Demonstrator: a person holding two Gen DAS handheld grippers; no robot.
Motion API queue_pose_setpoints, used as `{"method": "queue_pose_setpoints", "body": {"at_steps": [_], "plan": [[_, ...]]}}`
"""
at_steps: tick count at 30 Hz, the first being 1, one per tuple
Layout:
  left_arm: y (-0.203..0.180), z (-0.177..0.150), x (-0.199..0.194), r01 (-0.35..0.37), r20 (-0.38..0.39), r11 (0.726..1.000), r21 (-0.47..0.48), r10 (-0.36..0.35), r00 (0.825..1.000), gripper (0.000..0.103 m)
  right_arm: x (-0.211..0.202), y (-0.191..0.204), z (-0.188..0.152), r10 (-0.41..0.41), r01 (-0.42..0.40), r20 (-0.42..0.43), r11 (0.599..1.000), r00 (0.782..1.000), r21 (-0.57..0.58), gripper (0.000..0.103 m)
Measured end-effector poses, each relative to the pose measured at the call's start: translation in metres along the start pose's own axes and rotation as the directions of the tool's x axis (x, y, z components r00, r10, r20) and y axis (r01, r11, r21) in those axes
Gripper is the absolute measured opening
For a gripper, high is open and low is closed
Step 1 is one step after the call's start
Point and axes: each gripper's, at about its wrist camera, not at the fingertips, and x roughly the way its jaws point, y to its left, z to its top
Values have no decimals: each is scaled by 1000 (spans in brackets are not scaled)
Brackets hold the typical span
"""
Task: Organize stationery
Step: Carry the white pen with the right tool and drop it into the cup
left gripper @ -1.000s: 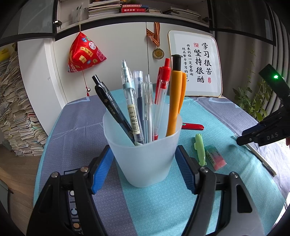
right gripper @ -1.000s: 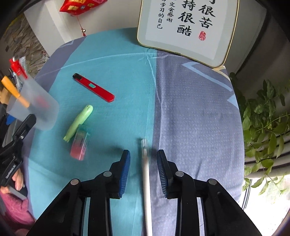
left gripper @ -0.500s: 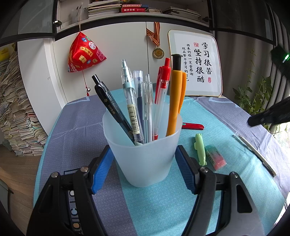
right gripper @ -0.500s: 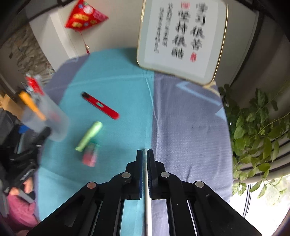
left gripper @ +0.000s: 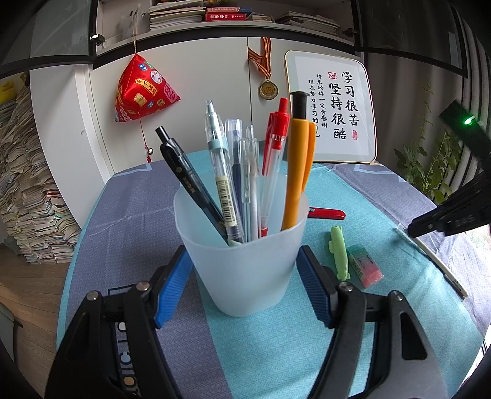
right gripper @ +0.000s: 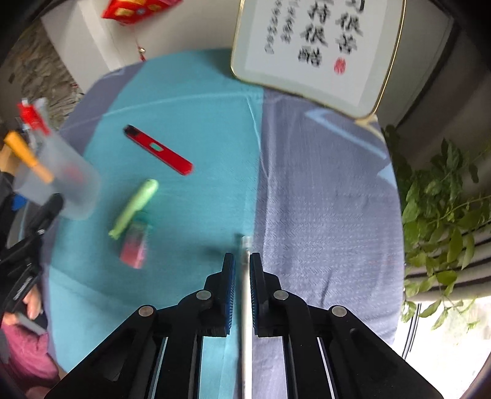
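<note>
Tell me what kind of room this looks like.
Probably a home study: a shelf of books above white cabinets, tall paper stacks on the floor, and a framed calligraphy board behind the cloth-covered table.

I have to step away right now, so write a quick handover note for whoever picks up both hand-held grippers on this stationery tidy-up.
Left hand-held gripper: shut on the frosted cup, which stands on the tablecloth holding seven or so pens.
Right hand-held gripper: shut on the white pen, over the cloth's seam.
Done: most pens already in the cup.
Left: drop the white pen into the cup, then probably deal with the red pen, green highlighter and pink eraser, all lying loose on the teal cloth.
</note>
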Motion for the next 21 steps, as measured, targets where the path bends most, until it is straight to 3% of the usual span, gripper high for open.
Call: {"method": "queue_pose_setpoints", "body": {"at_steps": [10,21], "plan": [[1,1,1,0,0,1000,-1,0,1000,69,11,-5,6,-22,21,10,999,1000,26,6],[1,1,1,-1,-1,1000,0,1,1000,69,-86,33,-4,21,-7,225,998,974,-62,6]]}}
